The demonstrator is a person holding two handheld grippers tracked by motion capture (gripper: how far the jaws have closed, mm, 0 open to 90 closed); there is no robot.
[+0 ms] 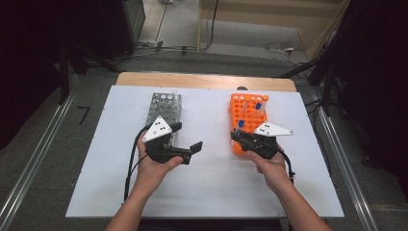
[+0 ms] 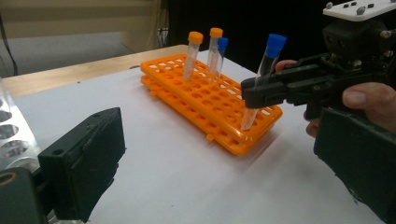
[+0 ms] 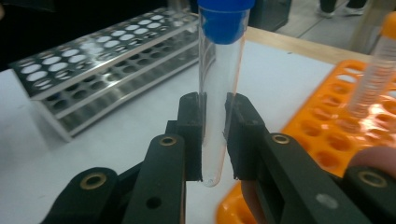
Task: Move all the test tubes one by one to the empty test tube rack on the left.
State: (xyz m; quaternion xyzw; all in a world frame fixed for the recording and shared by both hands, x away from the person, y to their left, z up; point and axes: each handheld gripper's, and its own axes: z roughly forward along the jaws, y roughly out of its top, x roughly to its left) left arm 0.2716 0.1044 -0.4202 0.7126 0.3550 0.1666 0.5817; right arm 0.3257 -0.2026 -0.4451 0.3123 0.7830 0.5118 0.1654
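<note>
A clear tube with a blue cap [image 3: 219, 70] stands upright between the pads of my right gripper [image 3: 215, 121], which is shut on it. In the high view this right gripper [image 1: 235, 135] is at the near left corner of the orange rack [image 1: 248, 115]. The tube's [image 2: 266, 65] rounded lower end hangs free by that corner, beside the rack's edge [image 3: 336, 135]. My left gripper [image 1: 186, 137] is open and holds nothing, just in front of the metal rack [image 1: 163, 108].
Three more tubes stand in the far part of the orange rack [image 2: 205, 98]: two with orange caps [image 2: 194, 51] and one with a blue cap [image 2: 222, 49]. The racks rest on a white board [image 1: 211, 183] on a wooden table.
</note>
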